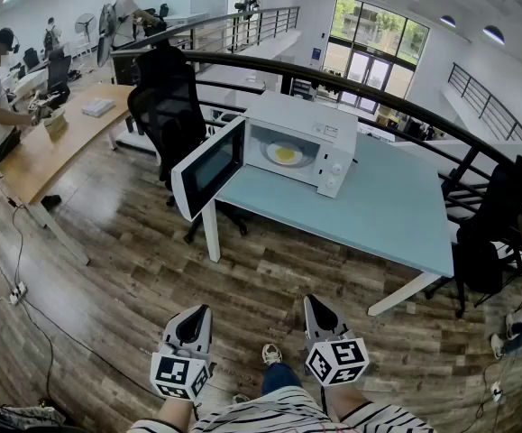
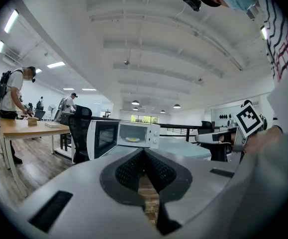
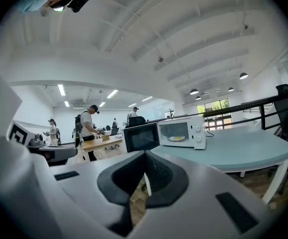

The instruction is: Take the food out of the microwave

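Note:
A white microwave (image 1: 307, 142) stands on the far left part of a light blue table (image 1: 387, 215), its door (image 1: 208, 168) swung wide to the left. Inside lies a white plate with yellow food (image 1: 285, 154); the same food (image 2: 133, 139) (image 3: 177, 138) shows small in both gripper views. My left gripper (image 1: 194, 318) and right gripper (image 1: 315, 313) hang side by side low in the head view, well short of the table. Both are shut with nothing between their jaws. They point roughly level toward the microwave (image 2: 138, 134) (image 3: 181, 133).
A black office chair (image 1: 169, 106) stands behind the microwave door. A wooden desk (image 1: 58, 138) with people at it lies far left. Another dark chair (image 1: 490, 233) is at the table's right end. A black railing (image 1: 360, 88) curves behind the table. Wood floor lies between me and the table.

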Demonstrator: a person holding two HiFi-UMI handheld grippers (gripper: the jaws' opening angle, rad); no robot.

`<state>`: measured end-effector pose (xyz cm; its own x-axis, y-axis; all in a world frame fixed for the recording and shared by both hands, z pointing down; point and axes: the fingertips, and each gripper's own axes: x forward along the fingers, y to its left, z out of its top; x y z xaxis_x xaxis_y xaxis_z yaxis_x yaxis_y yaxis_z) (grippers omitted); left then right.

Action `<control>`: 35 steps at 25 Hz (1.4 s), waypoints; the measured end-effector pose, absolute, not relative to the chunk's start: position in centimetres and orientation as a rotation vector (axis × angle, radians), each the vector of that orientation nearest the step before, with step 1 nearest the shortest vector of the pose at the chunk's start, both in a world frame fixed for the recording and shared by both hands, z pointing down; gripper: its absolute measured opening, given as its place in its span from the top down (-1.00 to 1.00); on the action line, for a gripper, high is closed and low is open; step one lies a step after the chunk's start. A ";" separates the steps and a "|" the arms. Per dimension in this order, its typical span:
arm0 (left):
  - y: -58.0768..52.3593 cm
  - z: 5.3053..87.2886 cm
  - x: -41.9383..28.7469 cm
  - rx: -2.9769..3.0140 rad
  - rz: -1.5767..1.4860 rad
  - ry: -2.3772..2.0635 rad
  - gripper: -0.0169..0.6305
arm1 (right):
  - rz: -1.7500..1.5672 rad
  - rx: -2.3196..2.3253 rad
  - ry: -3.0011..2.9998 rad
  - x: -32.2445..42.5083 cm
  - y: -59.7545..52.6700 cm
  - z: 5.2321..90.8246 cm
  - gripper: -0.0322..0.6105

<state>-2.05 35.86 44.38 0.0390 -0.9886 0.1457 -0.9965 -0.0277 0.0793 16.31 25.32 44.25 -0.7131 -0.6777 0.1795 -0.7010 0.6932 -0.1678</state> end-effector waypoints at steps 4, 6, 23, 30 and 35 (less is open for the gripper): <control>32.9 44.5 -2.3 2.191 0.044 -2.060 0.88 | 0.373 1.125 -2.830 14.8 22.6 44.7 0.81; 30.9 44.6 -2.5 2.203 0.043 -2.054 0.87 | 0.387 1.122 -2.832 14.3 20.8 45.1 0.81; 10.4 45.3 -3.3 2.170 0.010 -1.997 0.45 | 0.485 1.027 -2.822 11.1 0.9 46.3 0.38; 4.6 46.7 -4.3 2.103 -0.006 -2.027 0.45 | 0.519 0.980 -2.828 10.0 -4.9 47.4 0.38; 2.5 46.5 -5.3 2.120 0.011 -2.005 0.45 | 0.539 1.000 -2.824 8.7 -6.5 47.1 0.38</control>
